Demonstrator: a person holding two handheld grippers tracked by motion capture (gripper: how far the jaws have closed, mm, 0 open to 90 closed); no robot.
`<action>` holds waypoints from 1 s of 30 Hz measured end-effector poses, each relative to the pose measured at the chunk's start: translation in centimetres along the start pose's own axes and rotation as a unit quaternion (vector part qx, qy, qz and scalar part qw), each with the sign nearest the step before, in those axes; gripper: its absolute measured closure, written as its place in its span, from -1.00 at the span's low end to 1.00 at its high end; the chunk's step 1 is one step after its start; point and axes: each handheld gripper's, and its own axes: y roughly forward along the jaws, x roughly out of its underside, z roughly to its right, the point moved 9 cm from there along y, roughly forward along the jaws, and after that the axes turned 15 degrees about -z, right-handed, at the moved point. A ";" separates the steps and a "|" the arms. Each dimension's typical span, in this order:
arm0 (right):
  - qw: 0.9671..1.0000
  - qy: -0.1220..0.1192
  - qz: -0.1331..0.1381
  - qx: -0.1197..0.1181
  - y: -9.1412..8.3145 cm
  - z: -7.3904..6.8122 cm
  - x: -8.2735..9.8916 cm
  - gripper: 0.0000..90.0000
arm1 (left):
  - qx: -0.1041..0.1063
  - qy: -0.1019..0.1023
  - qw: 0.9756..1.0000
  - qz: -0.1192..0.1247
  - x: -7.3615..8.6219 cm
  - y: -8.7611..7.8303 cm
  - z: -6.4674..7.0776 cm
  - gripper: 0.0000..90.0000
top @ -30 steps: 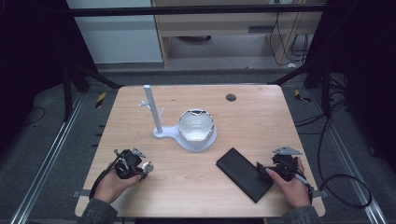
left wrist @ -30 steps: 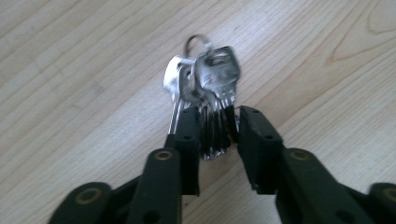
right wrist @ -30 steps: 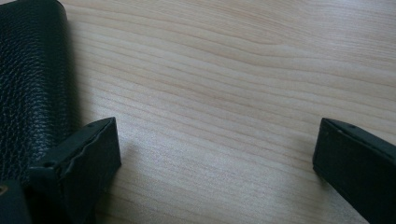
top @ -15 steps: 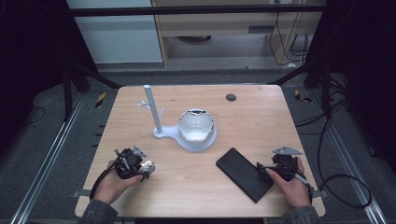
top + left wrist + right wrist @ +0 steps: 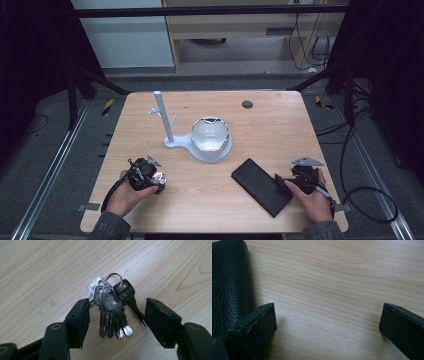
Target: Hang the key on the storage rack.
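Apparently the work had barely got under way, or had just let go of its load: on the wooden counter [image 5: 280,125] the bunch of keys [image 5: 113,306] lay flat between the jaws of the left gripper [image 5: 116,316], whose jaws had just been opening and stood apart on either side of the bunch without pressing it. Judging by the layout, the keys were meant either for the peg stand or the bowl, and neither carried them, so the main step looked undone.

Counted from largest to smallest: one counter; one white stand [image 5: 170,132] with an upright post and short pegs, its base running under one pale bowl [image 5: 210,135] just beside the post; one black leather wallet [image 5: 260,186] lying flat at the near right; two grippers, one per hand; one key bunch, near the front left and well apart from stand and bowl, in which four or so keys hung from a single ring; and one small dark disc [image 5: 247,104] near the far edge.

The right gripper [image 5: 327,322] rested just beside the wallet, its jaws wide apart over bare wood with nothing between them.
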 end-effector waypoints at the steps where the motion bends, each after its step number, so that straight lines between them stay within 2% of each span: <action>1: 1.000 0.000 0.000 0.000 0.0 0.0 0.0 -0.97 | 0.000 0.000 1.000 -0.002 0.0 0.1 0.0 -0.20; 3: 1.000 0.000 0.000 0.000 0.0 0.0 0.0 -0.97 | 0.010 -0.005 1.000 -0.004 0.0 0.3 -0.1 -0.21; 7: 1.000 0.000 0.000 0.000 0.0 0.0 0.0 -0.97 | 0.010 -0.011 1.000 -0.002 0.1 0.2 -0.6 -0.09; 13: 1.000 0.000 0.000 0.000 0.0 0.0 0.0 -0.97 | 0.010 -0.006 1.000 0.000 0.5 -0.1 -1.0 0.62; 16: 1.000 0.000 0.000 0.000 0.0 0.0 0.0 -0.97 | -0.005 0.002 1.000 -0.002 0.6 -0.1 -1.0 0.85; 21: 1.000 0.000 0.000 0.000 0.0 0.0 0.0 -0.97 | -0.023 0.007 1.000 0.000 0.6 -0.2 -0.7 0.86; 24: 1.000 0.000 0.000 0.000 0.0 0.0 0.0 -0.97 | -0.041 0.018 0.999 0.000 0.7 -0.8 -0.4 0.86; 30: 1.000 -0.002 0.000 0.002 0.0 0.0 0.0 -0.97 | -0.046 0.027 0.999 0.009 0.9 -1.5 0.0 0.87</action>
